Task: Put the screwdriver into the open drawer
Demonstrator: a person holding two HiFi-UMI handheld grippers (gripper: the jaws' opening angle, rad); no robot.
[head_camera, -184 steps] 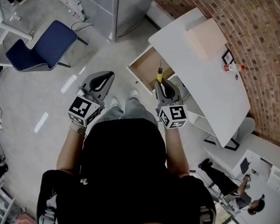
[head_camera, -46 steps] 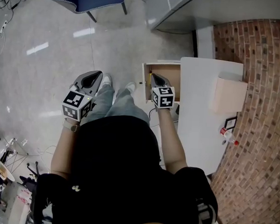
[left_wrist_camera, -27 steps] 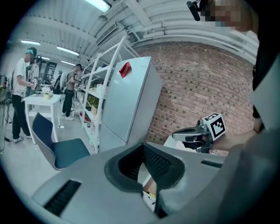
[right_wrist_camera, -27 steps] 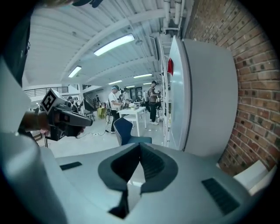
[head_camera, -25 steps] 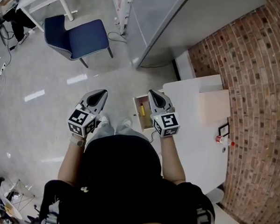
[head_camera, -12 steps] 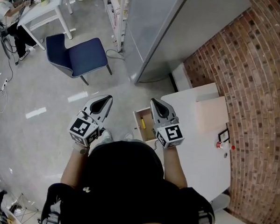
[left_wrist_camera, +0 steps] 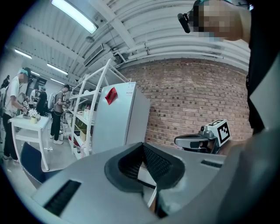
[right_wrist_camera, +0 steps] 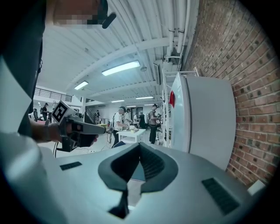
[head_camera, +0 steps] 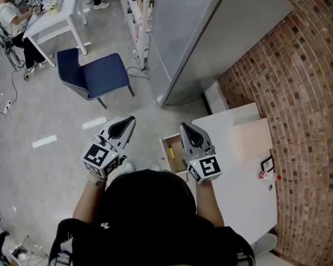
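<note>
The yellow-handled screwdriver (head_camera: 170, 152) lies inside the open wooden drawer (head_camera: 177, 142) at the left edge of the white desk (head_camera: 237, 172). My right gripper (head_camera: 183, 125) is held level above the drawer, shut, with nothing between its jaws. My left gripper (head_camera: 131, 119) hovers over the floor left of the drawer, also shut and empty. In the left gripper view the jaws (left_wrist_camera: 143, 144) meet at the tip, and the right gripper (left_wrist_camera: 192, 141) shows beside them. In the right gripper view the closed jaws (right_wrist_camera: 139, 145) point toward the room.
A grey fridge (head_camera: 204, 42) stands behind the desk, with a brick wall (head_camera: 308, 81) on the right. A blue chair (head_camera: 94, 76) sits on the floor at the far left. A beige box (head_camera: 252, 137) and a small bottle (head_camera: 267, 175) rest on the desk.
The right gripper held the screwdriver over the drawer in the oldest frame; the screwdriver now lies in the drawer. Over the last second both grippers rose and the drawer looks smaller below them.
</note>
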